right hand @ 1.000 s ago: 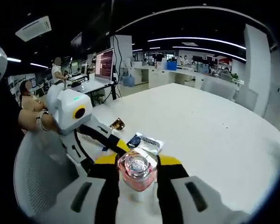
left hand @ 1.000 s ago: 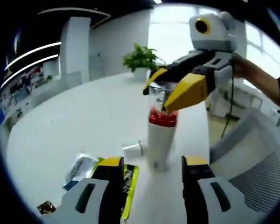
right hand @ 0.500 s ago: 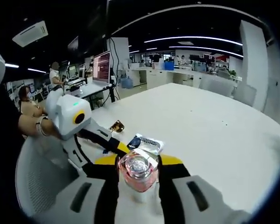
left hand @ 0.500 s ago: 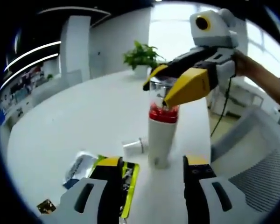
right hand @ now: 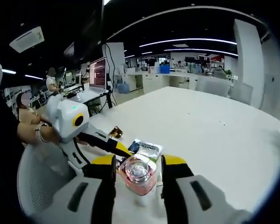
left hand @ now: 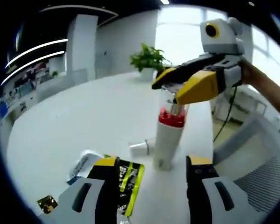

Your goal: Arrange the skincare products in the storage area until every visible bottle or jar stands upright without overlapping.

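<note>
Item: tall bottle [left hand: 168, 142]. White body, red collar, clear cap [left hand: 171, 95]. Stands upright on the white table [left hand: 74, 126], near its edge on the chair side.

Change since a second ago: in the left gripper view the bottle leaned slightly and now reads straighter, with its base on the table. The right gripper [left hand: 177, 88] stays closed on the clear cap. In the right gripper view, the gap between the jaws looks a touch wider than before, but the pink-tinted cap [right hand: 138, 175] is still between them. Judgement: the bottle is being set down upright, and release looks like the step in hand. That would settle this one item.

Left gripper [left hand: 151, 193]: jaws parted wide, holding nothing. It sits just short of the bottle's base, with the base in line with the gap.

Other items, placed relative to the bottle:
- Small white jar [left hand: 141, 148], lying on its side just beside the base, on the side away from the chair. Judgement: not yet upright, so the task is unfinished.
- Yellow-green sachet [left hand: 130, 175], flat, nearer the left gripper and partly behind its jaw.
- Silvery-blue sachet [left hand: 81, 165], flat, beyond the yellow-green one.
- Small gold packet [left hand: 46, 204], farthest from the bottle.
- Potted plant [left hand: 148, 58], well behind the bottle.
- Mesh chair [left hand: 259, 158], beside the table edge.
</note>
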`<state>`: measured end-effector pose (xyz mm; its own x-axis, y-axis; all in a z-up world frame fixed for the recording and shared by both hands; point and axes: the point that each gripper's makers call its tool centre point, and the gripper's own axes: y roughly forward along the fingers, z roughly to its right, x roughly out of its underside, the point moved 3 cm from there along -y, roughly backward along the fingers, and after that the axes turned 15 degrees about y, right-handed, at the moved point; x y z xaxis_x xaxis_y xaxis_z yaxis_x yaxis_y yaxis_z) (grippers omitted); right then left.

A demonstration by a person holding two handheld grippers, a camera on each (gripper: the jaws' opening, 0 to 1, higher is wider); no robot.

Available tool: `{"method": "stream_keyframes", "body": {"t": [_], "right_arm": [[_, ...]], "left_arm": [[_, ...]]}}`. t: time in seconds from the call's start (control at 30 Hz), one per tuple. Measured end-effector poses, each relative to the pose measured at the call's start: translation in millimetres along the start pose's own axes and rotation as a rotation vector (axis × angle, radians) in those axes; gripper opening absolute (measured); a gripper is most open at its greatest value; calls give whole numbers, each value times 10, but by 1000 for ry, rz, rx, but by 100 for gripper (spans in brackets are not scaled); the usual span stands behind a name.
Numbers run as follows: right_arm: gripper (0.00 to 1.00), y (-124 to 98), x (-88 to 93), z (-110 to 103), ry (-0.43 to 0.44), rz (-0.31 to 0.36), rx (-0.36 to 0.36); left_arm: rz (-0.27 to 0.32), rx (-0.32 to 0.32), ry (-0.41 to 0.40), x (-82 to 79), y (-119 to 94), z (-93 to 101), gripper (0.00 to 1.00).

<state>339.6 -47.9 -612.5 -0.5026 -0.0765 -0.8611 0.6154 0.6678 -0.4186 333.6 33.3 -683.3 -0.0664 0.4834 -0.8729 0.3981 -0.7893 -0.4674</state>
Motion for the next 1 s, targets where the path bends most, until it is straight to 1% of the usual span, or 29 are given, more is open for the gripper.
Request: {"method": "stream_keyframes", "body": {"t": [0.13, 0.2, 0.27, 0.33, 0.43, 0.53, 0.67, 0.73, 0.83, 0.9, 1.0], "right_arm": [[41, -45, -13, 37, 15, 20, 9], [45, -56, -9, 45, 22, 24, 10], [48, -65, 7, 49, 16, 21, 16], [50, -81, 16, 48, 10, 23, 19], [54, -106, 23, 39, 16, 33, 16], [58, -124, 32, 26, 15, 46, 24], [65, -132, 30, 4, 20, 64, 31], [69, -142, 34, 1, 26, 69, 39], [73, -162, 64, -10, 19, 63, 48], [73, -174, 84, -21, 19, 62, 51], [76, -205, 105, -54, 26, 72, 57]], "left_arm": [[-4, -20, -8, 7, -77, -52, 57], [-9, -27, -12, 2, -130, -92, 57], [-27, -59, 9, 9, -196, -185, 56], [-33, -86, 8, -9, -263, -265, 58], [-32, -101, 12, -44, -369, -324, 62], [-27, -135, 23, -74, -489, -390, 66], [-6, -164, -2, -101, -645, -469, 69], [3, -178, -9, -112, -705, -473, 72], [19, -190, -20, -126, -775, -471, 71], [12, -207, -30, -111, -798, -507, 71], [5, -213, -37, -102, -841, -476, 75]]}}
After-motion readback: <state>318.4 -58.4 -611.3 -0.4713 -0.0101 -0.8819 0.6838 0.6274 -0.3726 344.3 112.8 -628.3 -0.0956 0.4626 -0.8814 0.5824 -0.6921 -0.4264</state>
